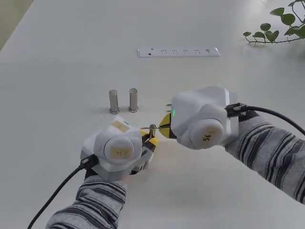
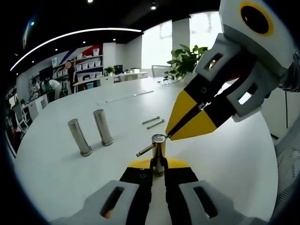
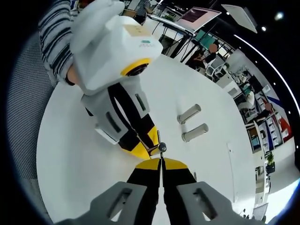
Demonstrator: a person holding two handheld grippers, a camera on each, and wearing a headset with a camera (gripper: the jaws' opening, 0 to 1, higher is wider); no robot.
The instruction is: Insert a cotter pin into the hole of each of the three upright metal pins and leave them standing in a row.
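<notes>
Left gripper view | left claw (image 2: 158, 167) clamps shiny pin (image 2: 158, 144) | right claw (image 2: 171, 135) pinches cotter pin (image 2: 146, 150)

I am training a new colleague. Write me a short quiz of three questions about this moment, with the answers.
1. True or false: the left tool is shut on a metal pin.
2. What does the right tool hold? A) a cotter pin B) a screwdriver C) nothing
3. How many free-standing pins are on the table, untouched by either tool?
Key: 1 true; 2 A; 3 two.
</notes>
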